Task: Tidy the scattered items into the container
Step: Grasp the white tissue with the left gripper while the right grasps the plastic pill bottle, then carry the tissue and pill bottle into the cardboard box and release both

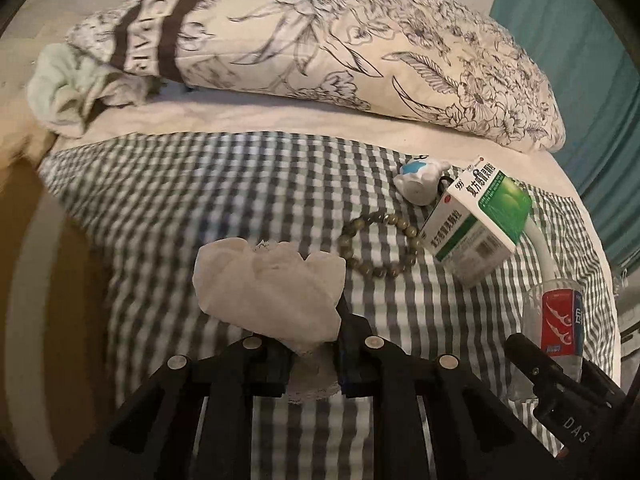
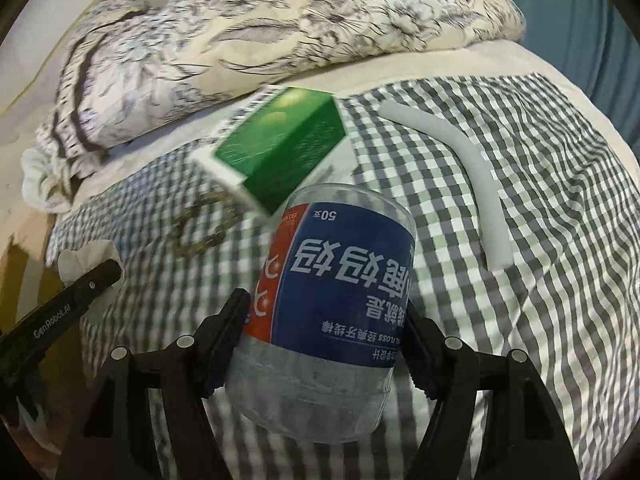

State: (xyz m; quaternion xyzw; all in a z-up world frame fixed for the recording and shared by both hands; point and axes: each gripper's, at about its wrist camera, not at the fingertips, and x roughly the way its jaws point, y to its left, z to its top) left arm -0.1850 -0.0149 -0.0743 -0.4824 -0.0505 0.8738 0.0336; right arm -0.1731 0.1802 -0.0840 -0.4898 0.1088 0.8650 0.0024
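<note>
Left wrist view, going left to right: left gripper (image 1: 308, 360) is pinched tight on a white cloth (image 1: 268, 292) (soft, limp, light, so any bunched fold serves). Beyond lie a bead bracelet (image 1: 380, 242), a small toy (image 1: 418, 182) and a green medicine box (image 1: 476, 224) on the checked sheet (image 1: 200, 184). Right gripper (image 2: 326, 344) clamps a clear floss-pick jar (image 2: 332, 304) across its waist: stiff, smooth, probably slippery. No container is visible.
</note>
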